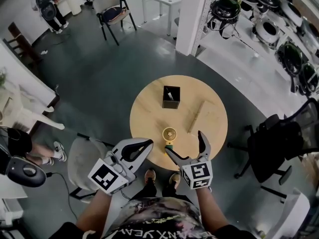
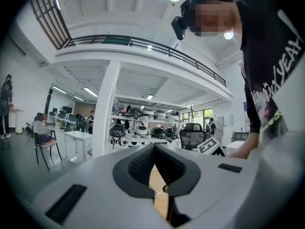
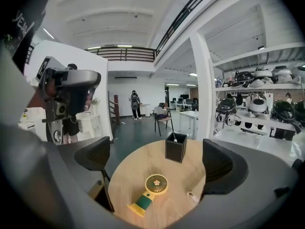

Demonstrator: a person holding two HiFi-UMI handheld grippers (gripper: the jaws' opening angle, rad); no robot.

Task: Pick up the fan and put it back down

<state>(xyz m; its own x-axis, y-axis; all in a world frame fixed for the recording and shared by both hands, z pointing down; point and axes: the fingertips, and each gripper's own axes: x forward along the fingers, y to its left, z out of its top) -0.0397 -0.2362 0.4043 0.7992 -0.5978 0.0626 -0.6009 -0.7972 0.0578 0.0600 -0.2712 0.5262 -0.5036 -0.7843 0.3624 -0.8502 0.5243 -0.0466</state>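
The fan (image 1: pixel 169 134) is small and yellow, with a round head and a green handle. It lies flat on the round wooden table (image 1: pixel 149 108) near its front edge. My right gripper (image 1: pixel 184 143) hangs open just in front of it, one jaw on each side of the handle end. In the right gripper view the fan (image 3: pixel 149 187) lies on the table between and beyond the open jaws of that gripper (image 3: pixel 157 159), untouched. My left gripper (image 1: pixel 148 144) is shut and empty, left of the fan off the table's edge; its jaws (image 2: pixel 153 152) meet.
A black pen holder (image 1: pixel 171 97) stands at the table's middle. A pale wooden block (image 1: pixel 200 117) lies to the right of the fan. A white chair (image 1: pixel 82 158) stands at the left, a black office chair (image 1: pixel 279 143) at the right, and helmet shelves (image 1: pixel 269 29) behind.
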